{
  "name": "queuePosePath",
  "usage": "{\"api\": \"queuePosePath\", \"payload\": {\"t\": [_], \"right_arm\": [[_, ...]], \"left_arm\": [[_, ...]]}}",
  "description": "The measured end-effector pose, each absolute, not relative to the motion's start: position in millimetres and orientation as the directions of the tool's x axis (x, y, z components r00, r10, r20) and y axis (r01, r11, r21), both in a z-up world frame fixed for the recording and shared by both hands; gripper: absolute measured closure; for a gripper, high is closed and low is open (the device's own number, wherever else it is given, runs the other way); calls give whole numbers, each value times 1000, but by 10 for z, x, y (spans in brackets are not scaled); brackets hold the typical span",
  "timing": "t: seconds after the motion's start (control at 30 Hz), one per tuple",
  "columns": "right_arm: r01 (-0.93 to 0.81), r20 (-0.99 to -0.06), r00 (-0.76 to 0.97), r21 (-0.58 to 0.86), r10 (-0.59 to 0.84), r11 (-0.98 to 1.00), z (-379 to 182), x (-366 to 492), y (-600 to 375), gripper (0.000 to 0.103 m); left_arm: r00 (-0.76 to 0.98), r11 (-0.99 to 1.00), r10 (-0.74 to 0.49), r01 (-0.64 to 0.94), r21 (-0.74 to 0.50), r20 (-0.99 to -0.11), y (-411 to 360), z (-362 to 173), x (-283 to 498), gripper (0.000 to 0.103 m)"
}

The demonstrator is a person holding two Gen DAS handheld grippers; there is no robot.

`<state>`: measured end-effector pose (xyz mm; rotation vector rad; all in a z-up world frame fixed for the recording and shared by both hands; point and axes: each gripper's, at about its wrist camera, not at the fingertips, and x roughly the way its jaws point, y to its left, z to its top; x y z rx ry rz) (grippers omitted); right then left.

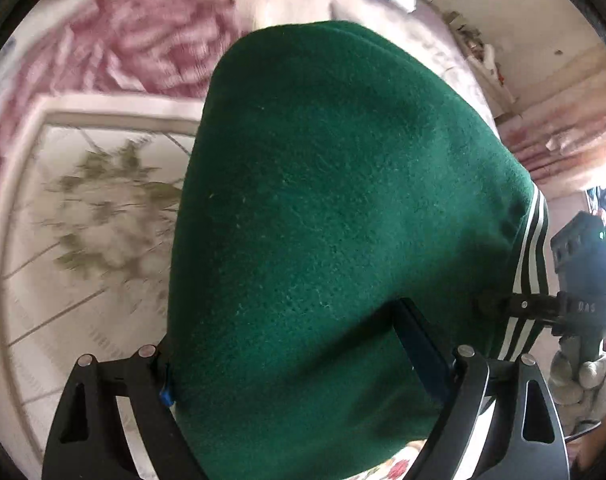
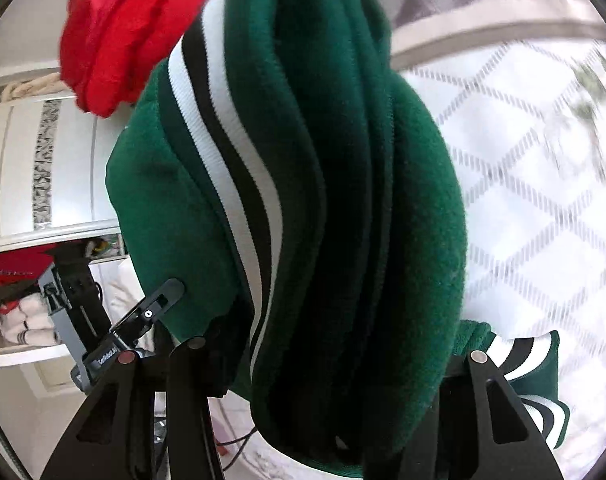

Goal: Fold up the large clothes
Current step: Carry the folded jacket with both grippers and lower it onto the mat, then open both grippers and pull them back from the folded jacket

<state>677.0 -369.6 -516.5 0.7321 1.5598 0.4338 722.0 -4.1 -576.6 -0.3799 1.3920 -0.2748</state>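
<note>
Fingers [image 1: 423, 344] of the left gripper [image 1: 307, 364] pinching a thick bundle of the green garment [image 1: 323, 200], fabric filling the whole gap between them. Fingers [image 2: 191, 356] of the right gripper [image 2: 335, 354] likewise clamped on bunched layers of the same garment [image 2: 343, 200], several stacked folds visible edge-on. Both pinching cloth, neither spread free.

Garment held up off the bed [image 1: 83, 280], draped forward over both grippers; quilted bedspread with leaf print well below and blurred. Striped rib trim [image 2: 231, 152] in white, black and green running down one edge, second striped cuff [image 2: 519, 360] hanging low at right in the right wrist view.

Progress, as judgement: well along. Multiple layers already doubled, so at least one or two folds likely done. Remaining: setting the bundle down on the bed, squaring edges, tucking the loose cuff, maybe one last fold. Final neatness not assessable from here.

Red garment [image 2: 119, 32] lying apart, apparently on the bed; folded or not, cannot tell.

Writing: small white characters on the other gripper's body [image 1: 587, 308], too blurred to read reliably. No brand or label legible on the green garment.
</note>
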Motion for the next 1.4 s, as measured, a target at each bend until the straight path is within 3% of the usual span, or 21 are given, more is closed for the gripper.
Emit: {"api": "queuePosePath", "payload": {"t": [0.17, 0.33, 0.4, 0.5, 0.57, 0.63, 0.77, 0.97, 1.13, 1.4], "right_arm": [[245, -785, -47, 590, 617, 769, -5583, 7217, -3591, 49], [189, -846, -98, 501, 524, 845, -5627, 7312, -3449, 29], [120, -903, -93, 408, 419, 905, -5484, 7251, -3487, 16], [-4, -991, -3, 137, 137, 991, -5162, 6986, -3363, 13], [-56, -999, 50, -4, -1, 998, -5049, 6823, -3393, 12], [-74, -992, 99, -82, -74, 994, -4949, 6542, -3275, 1], [4, -978, 155, -142, -140, 990, -4720, 6058, -3266, 0], [100, -948, 264, -156, -178, 983, -4045, 5169, -3189, 0], [125, -905, 360, -193, -225, 973, -3252, 4456, -3088, 0], [172, -835, 474, -223, -279, 959, -1536, 3327, -3119, 0]], "left_arm": [[62, 919, -388, -45, -391, -920, -79, -6199, 7544, 12], [65, 921, -387, -27, -389, -920, 5, -6091, 7442, 10], [112, 943, -325, -40, -331, -939, 82, -5985, 7326, 10], [205, 980, -189, -26, -198, -960, 86, -5738, 7098, 7], [253, 995, -91, -18, -98, -963, 27, -5552, 6808, 7], [309, 1000, 0, -2, -1, -951, -49, -5357, 6452, 7], [367, 997, 53, 25, 66, -929, -145, -5058, 5962, 6], [413, 999, 47, -4, 50, -910, -329, -4433, 5404, 6], [480, 999, 37, -18, 33, -877, -441, -3612, 4840, 6], [590, 1000, 15, -17, 6, -807, -466, -2296, 3945, 6]]}}
